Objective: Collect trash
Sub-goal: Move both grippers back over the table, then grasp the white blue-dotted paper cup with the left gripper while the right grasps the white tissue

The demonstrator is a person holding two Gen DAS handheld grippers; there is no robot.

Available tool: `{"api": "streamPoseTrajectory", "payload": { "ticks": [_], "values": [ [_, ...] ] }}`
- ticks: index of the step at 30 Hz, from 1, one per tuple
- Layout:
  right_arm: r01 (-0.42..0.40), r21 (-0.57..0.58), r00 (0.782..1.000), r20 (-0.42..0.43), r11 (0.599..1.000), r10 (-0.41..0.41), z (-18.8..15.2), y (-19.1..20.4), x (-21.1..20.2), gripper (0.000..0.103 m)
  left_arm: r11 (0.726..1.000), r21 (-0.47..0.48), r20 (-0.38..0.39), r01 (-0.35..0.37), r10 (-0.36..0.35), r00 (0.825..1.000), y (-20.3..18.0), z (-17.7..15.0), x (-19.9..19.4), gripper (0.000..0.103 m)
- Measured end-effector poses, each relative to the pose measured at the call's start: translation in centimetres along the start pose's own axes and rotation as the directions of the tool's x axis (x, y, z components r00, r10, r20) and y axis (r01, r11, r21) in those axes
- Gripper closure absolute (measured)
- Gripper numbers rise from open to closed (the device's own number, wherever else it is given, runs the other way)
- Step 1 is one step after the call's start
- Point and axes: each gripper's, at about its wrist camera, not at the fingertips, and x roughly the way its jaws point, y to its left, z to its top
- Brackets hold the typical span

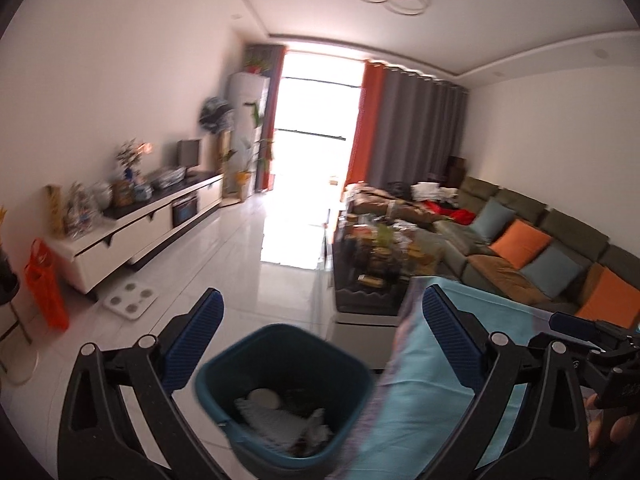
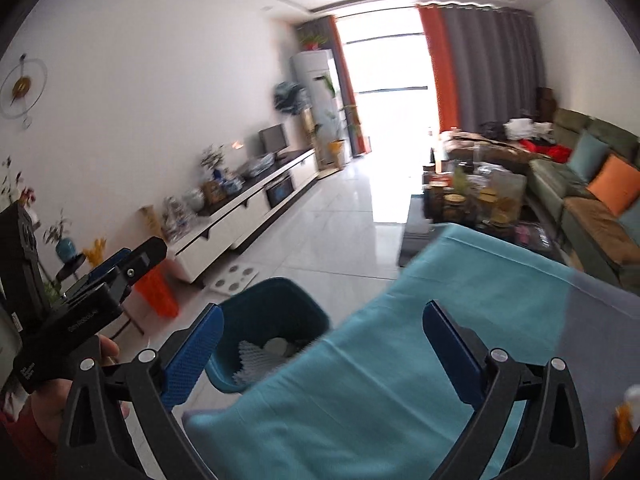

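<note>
A dark teal trash bin (image 1: 286, 396) stands on the white tile floor beside a table covered with a light blue cloth (image 1: 436, 392). White crumpled paper and a round lid (image 1: 264, 398) lie inside it. My left gripper (image 1: 320, 340) is open and empty, above the bin. In the right wrist view the bin (image 2: 272, 328) sits left of the cloth (image 2: 400, 360), with white trash (image 2: 256, 360) inside. My right gripper (image 2: 322, 348) is open and empty, over the cloth's edge. The left gripper's body (image 2: 80, 304) shows at the left of this view.
A white TV cabinet (image 1: 132, 228) with ornaments runs along the left wall. An orange bag (image 1: 46, 284) and a white scale (image 1: 130, 298) are on the floor. A cluttered dark coffee table (image 1: 380, 252) and a green sofa (image 1: 540, 248) with cushions are at the right.
</note>
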Motion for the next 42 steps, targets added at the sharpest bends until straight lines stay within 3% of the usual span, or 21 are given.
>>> {"api": "streamPoseTrajectory", "payload": {
  "ticks": [8,14,17,20,25,30,34,42],
  "values": [
    [0.164,0.083,0.984,0.061,0.983,-0.169,-3.2,-4.7,-6.4,0.007,0.983,0.091,-0.018,0.160,-0.159,0.987,-8.3,-1.2,-1.2,0.005],
    [0.314,0.136,0.942,0.080,0.940,-0.326,-5.9,-7.4,-10.8,0.007,0.947,0.159,-0.076,0.279,-0.270,0.960,-13.4,-3.5,-1.6,0.005],
    [0.375,0.164,0.916,0.088,0.912,-0.392,-7.2,-8.7,-13.1,0.007,0.916,0.192,-0.111,0.353,-0.337,0.935,-16.3,-5.1,-2.1,0.005],
    [0.426,0.192,0.888,0.102,0.884,-0.449,-8.2,-9.9,-15.4,0.007,0.871,0.241,-0.142,0.427,-0.404,0.904,-19.4,-6.6,-3.1,0.005],
    [0.518,0.242,0.825,0.110,0.820,-0.554,-10.2,-11.7,-19.2,0.007,0.775,0.327,-0.194,0.540,-0.505,0.841,-24.6,-9.4,-5.0,0.005],
    [0.570,0.297,0.779,0.100,0.766,-0.619,-11.6,-13.7,-21.5,0.007,0.677,0.406,-0.218,0.614,-0.580,0.785,-28.9,-11.7,-6.7,0.005],
    [0.593,0.330,0.758,0.079,0.734,-0.648,-12.5,-15.0,-22.6,0.007,0.607,0.469,-0.245,0.641,-0.608,0.755,-32.1,-13.3,-7.1,0.005],
    [0.615,0.369,0.728,0.073,0.696,-0.682,-13.4,-17.2,-24.2,0.007,0.500,0.522,-0.329,0.691,-0.629,0.704,-37.9,-16.3,-6.6,0.005]
  ]
}}
